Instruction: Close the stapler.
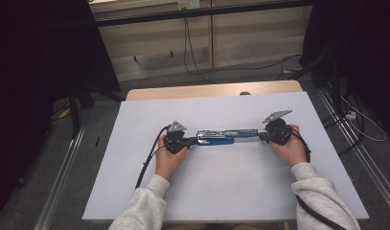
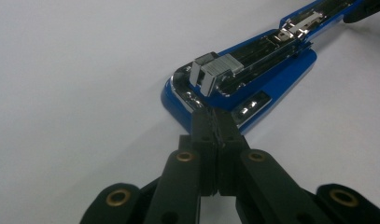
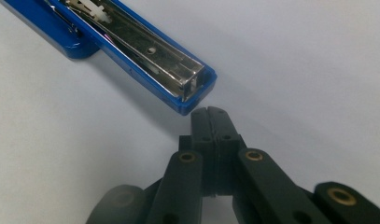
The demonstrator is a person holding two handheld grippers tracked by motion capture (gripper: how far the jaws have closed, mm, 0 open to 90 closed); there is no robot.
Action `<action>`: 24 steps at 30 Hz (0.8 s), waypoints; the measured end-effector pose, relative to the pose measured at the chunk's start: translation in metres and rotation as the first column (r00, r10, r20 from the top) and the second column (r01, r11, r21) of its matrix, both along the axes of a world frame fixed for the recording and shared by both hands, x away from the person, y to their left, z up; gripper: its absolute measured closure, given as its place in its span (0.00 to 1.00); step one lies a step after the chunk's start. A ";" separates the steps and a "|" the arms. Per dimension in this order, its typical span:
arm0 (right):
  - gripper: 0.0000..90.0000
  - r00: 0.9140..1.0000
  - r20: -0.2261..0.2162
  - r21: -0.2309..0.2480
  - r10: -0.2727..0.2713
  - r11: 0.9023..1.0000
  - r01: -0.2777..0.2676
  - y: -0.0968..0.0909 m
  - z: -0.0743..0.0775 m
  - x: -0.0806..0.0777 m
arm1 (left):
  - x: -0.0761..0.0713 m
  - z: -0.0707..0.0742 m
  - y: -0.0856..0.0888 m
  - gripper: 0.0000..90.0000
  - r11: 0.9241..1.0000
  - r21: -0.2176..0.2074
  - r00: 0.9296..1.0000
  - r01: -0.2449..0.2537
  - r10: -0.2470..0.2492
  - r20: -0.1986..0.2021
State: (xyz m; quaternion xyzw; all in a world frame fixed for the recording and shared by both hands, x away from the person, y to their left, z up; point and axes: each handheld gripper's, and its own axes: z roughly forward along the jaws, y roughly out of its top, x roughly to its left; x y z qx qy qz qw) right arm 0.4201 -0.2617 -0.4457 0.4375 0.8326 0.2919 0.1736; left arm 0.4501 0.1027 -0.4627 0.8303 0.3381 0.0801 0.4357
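Note:
A blue stapler (image 1: 221, 136) lies swung open flat across the middle of the white table (image 1: 207, 187). In the left gripper view its base end (image 2: 253, 79) holds a block of silver staples (image 2: 213, 70) in the metal channel. My left gripper (image 1: 192, 140) is shut, its tips (image 2: 218, 116) touching the rim of that end; a thin line shows between the jaws, and I cannot tell what it is. My right gripper (image 1: 261, 136) is shut and empty, its tips (image 3: 209, 114) just short of the blue arm's open end (image 3: 145, 51).
A strip of wooden tabletop (image 1: 212, 90) shows beyond the white sheet. Black cables (image 1: 192, 57) run across the grey floor behind, dark stands (image 1: 77, 105) rise at the left and right, and metal rails (image 1: 58, 187) flank the table.

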 end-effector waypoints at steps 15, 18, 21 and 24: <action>1.00 1.000 0.008 0.007 -0.003 1.000 0.003 -0.002 0.002 0.000 | -0.003 0.002 -0.005 1.00 0.998 -0.034 0.999 0.044 -0.044 -0.002; 1.00 1.000 0.010 0.008 -0.002 1.000 0.002 -0.001 0.002 0.000 | -0.005 0.001 -0.007 1.00 0.999 -0.014 0.999 0.052 -0.052 0.000; 1.00 1.000 0.010 0.005 -0.001 1.000 0.001 -0.001 0.002 0.000 | -0.005 0.001 -0.008 1.00 0.998 0.009 0.998 0.061 -0.061 -0.005; 1.00 1.000 0.008 0.004 -0.001 1.000 0.001 -0.001 0.002 0.000 | -0.007 0.001 -0.009 1.00 0.998 0.013 0.998 0.056 -0.056 0.002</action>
